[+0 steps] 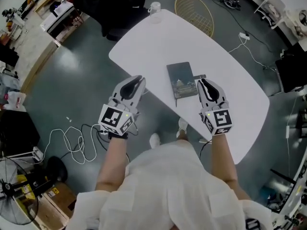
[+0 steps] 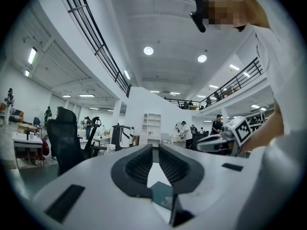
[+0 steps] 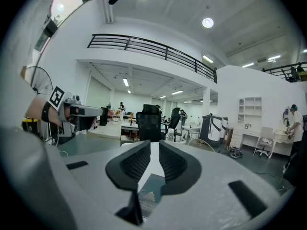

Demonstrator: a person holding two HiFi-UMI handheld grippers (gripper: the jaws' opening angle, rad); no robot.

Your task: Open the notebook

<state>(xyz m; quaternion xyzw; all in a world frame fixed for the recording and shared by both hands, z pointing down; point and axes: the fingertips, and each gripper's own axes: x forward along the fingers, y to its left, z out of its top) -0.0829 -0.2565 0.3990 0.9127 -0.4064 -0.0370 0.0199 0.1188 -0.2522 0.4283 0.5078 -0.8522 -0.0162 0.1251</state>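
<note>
A closed dark teal notebook (image 1: 181, 79) lies flat on the white oval table (image 1: 158, 37), near its front edge. My right gripper (image 1: 201, 82) hovers just right of the notebook's near corner, its jaws a narrow gap apart with nothing between them. In the right gripper view the gripper (image 3: 154, 145) points level over the cover (image 3: 149, 191). My left gripper (image 1: 139, 79) is at the table's left edge, a hand's width from the notebook, slightly open and empty. In the left gripper view the gripper (image 2: 155, 150) looks across the notebook (image 2: 162, 194).
A clear bottle (image 1: 154, 7) stands at the table's far end. Behind it are a wire chair (image 1: 194, 11) and a black office chair (image 1: 115, 4). White cables (image 1: 76, 143) lie on the floor at the left. A fan (image 1: 14, 195) stands at the lower left.
</note>
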